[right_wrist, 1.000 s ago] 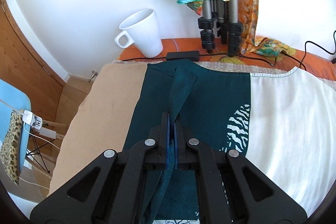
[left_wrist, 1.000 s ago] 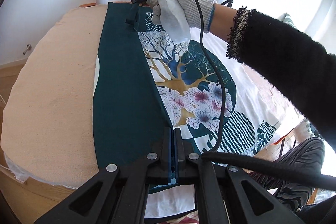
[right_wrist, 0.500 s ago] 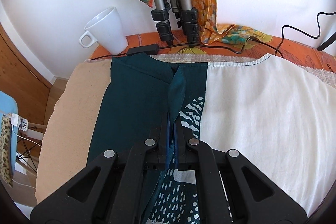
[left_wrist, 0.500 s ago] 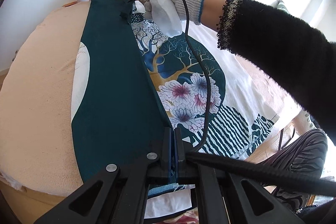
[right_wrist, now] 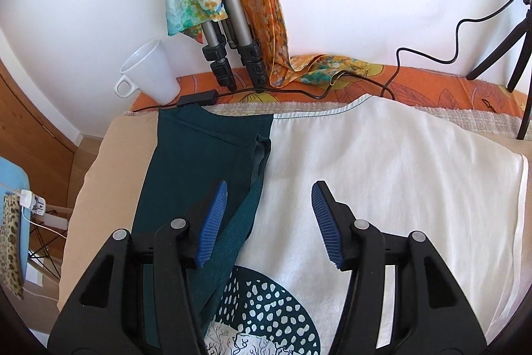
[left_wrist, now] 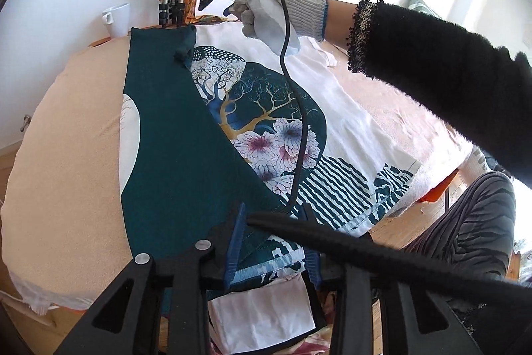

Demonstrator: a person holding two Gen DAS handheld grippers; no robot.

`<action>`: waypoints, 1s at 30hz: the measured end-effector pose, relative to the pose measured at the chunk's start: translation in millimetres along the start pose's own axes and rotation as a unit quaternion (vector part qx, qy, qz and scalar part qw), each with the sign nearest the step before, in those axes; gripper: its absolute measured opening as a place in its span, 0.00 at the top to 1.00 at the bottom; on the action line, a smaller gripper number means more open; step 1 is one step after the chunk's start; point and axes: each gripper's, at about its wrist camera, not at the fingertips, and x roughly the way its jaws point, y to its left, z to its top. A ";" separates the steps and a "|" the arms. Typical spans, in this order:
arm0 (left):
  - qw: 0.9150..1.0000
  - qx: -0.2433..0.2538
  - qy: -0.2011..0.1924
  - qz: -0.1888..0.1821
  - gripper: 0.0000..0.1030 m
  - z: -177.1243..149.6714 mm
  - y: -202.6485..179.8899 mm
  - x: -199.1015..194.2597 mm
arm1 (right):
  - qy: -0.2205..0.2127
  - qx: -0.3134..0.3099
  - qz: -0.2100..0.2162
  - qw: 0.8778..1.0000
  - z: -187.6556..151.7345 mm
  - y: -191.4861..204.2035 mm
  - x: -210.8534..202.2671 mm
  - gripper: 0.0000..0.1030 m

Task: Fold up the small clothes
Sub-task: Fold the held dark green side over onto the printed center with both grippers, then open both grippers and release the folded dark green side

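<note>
Left gripper (left_wrist: 272,235) at the near edge of the padded table (left_wrist: 66,155), jaws spread wide, nothing between them; the garment's near hem lies just under and between the blue pads (left_wrist: 234,242). Black cable (left_wrist: 296,122) trails across the print toward the right unit.

Garment (left_wrist: 349,108): small white top with a tree-and-flower print, spread flat over most of the table, hem at the near edge, top edge at the far edge. Dark teal flap (left_wrist: 173,128) is folded over its left side, long edge running near to far, slightly diagonal. Small bunched lump at the flap's far corner (left_wrist: 183,50), not lying flat.

Right gripper (right_wrist: 269,222) hovers over the far part of the garment, jaws also wide apart, empty; its left pad sits above the teal flap's edge, the right pad above bare white cloth. In the left view it is lifted clear of the cloth.

Handling, judged: thin, light, limp fabric, will drape and wrinkle, low slip on the pad. Best pinched at hem and shoulder edges or corners, both ends together, so the fold line stays straight.

Far edge: white mug (right_wrist: 149,72), tripod legs (right_wrist: 232,55), orange scarf (right_wrist: 266,5).
</note>
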 end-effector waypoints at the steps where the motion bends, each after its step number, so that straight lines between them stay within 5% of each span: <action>1: 1.000 0.007 -0.005 0.008 0.68 -3.8 -2.6 -4.0 | -0.004 -0.002 0.004 1.000 0.3 -2.3 -9.8 0.46; 10: 0.997 0.026 -0.040 0.056 0.68 -29.0 -15.8 -31.1 | -0.045 0.008 0.034 0.998 -7.1 -36.6 -115.6 0.46; 19: 0.992 0.028 -0.081 0.097 0.69 -37.0 -34.0 -31.4 | -0.080 0.036 0.047 0.995 -59.3 -110.1 -223.2 0.45; 23: 0.989 0.048 -0.106 0.092 0.69 -31.9 -57.8 -24.7 | -0.079 0.052 0.035 0.995 -92.1 -153.2 -253.2 0.45; 30: 0.991 0.082 -0.105 0.030 0.69 -16.5 -117.2 9.2 | -0.063 0.080 0.010 0.995 -131.6 -216.1 -269.0 0.45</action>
